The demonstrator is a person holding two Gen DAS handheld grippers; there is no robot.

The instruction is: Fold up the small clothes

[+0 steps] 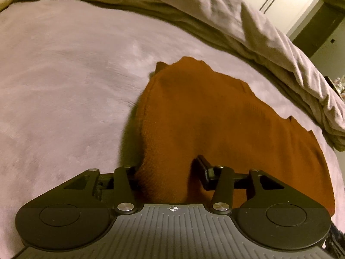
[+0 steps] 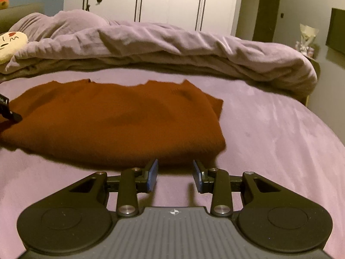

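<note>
1. Your left claw (image 1: 168, 172) has the near edge of the rust-brown garment (image 1: 207, 116) bunched up between its jaws. The right finger (image 1: 203, 169) shows dark against the cloth, while the left one is mostly hidden behind the fabric. You cannot tell from the left wrist view whether the pads really press on the cloth.
2. The rust-brown garment lies on the bed (image 1: 64, 86), spread over the lilac sheet, with its far edge toward the rumpled duvet (image 1: 248, 26). Seen from your right wrist, the garment (image 2: 120, 118) looks folded into a flat, wide shape. Its right edge is a thick doubled fold.
3. At the garment's left end in the right wrist view, a dark tip of your left claw (image 2: 10, 114) touches the cloth.
4. Your right claw (image 2: 175, 173) stands spread, its blue pads (image 2: 152, 176) apart, with only the sheet showing between them. It sits just short of the garment's near edge, close to its right corner, and grips no cloth.
5. Behind the garment, the duvet (image 2: 172, 43) runs across the bed (image 2: 280, 129) as a long heap. A plush toy (image 2: 10, 45) with a drawn face lies at its left end.
6. Beyond the duvet stands a white wardrobe (image 2: 161, 0).
</note>
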